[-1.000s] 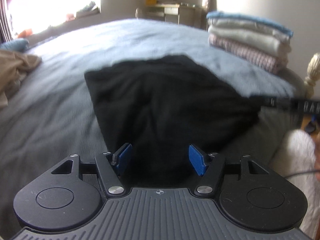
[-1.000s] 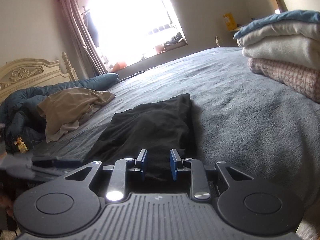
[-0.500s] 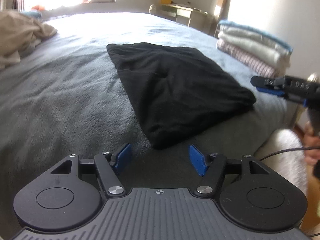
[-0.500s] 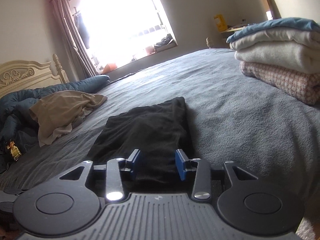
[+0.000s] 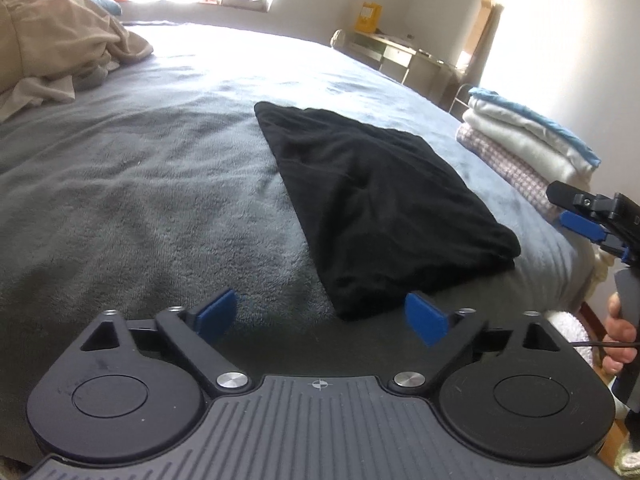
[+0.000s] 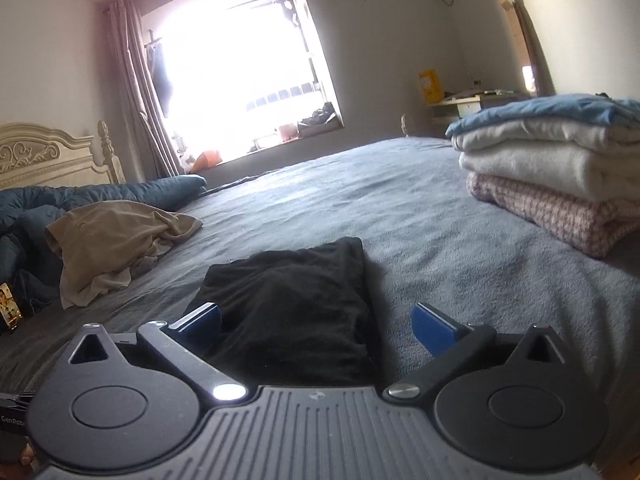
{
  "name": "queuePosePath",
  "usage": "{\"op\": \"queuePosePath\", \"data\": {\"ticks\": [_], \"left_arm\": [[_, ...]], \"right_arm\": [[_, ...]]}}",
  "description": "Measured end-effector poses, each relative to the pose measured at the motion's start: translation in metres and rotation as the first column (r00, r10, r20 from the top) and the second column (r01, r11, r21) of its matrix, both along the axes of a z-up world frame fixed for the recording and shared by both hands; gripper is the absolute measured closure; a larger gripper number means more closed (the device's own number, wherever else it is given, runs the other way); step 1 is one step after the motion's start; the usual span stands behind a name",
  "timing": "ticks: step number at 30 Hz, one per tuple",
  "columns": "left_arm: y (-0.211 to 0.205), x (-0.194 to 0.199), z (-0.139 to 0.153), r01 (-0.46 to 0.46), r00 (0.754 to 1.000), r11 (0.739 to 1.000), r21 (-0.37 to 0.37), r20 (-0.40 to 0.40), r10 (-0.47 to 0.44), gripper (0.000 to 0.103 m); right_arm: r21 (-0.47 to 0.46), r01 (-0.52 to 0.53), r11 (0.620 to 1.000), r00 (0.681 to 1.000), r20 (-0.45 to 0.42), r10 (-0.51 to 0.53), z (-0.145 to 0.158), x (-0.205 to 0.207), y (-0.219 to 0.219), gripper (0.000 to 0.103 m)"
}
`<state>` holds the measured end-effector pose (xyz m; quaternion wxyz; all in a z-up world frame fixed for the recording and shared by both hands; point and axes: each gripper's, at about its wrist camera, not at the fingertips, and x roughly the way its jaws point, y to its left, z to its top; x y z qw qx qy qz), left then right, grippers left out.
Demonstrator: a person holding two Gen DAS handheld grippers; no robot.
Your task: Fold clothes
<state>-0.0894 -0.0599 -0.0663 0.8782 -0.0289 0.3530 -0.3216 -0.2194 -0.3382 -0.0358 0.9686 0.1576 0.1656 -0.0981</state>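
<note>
Ahead of both grippers, the folded black garment [image 5: 384, 208] lies flat on the grey bed [image 5: 140, 200].
Your right gripper [image 6: 316, 322] sits nearer, over its short end; the left gripper [image 5: 322, 316] faces one corner. Both have just spread wide, empty.

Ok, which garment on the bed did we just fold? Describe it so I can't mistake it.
On the grey bedspread, between the crumpled tan garment and the stack of folded clothes, lies a black garment. It is the only black piece, folded flat into a rough rectangle and lying alone.
</note>
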Motion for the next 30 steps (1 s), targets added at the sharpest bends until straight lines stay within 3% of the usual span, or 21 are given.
{"op": "queuePosePath", "data": {"ticks": [9, 16, 19, 22, 30], "left_arm": [[-0.001, 0.000, 0.004, -0.020, 1.000, 0.999, -0.036, -0.010, 0.019, 0.000], [0.000, 0.004, -0.003, -0.027, 0.999, 0.999, -0.035, -0.029, 0.026, 0.000], [0.001, 0.008, -0.010, -0.021, 0.997, 0.999, -0.048, -0.069, 0.018, 0.000], [-0.001, 0.003, -0.011, -0.008, 1.000, 0.999, -0.037, -0.030, 0.007, 0.000], [-0.015, -0.006, -0.010, 0.009, 0.998, 1.000, 0.007, 0.067, -0.010, 0.001]], "right_arm": [[0.004, 0.075, 0.997, 0.996, 0.043, -0.075, 0.001, -0.004, -0.003, 0.000], [0.033, -0.060, 0.998, 0.987, 0.149, 0.054, 0.004, -0.017, -0.005, 0.000], [0.042, -0.096, 0.995, 0.985, 0.146, 0.089, 0.000, -0.016, 0.000, 0.000], [0.066, -0.112, 0.992, 0.989, 0.107, 0.104, -0.008, -0.014, 0.003, 0.000], [0.254, -0.027, 0.967, 0.999, 0.045, 0.016, -0.031, -0.020, -0.027, 0.000]]}}
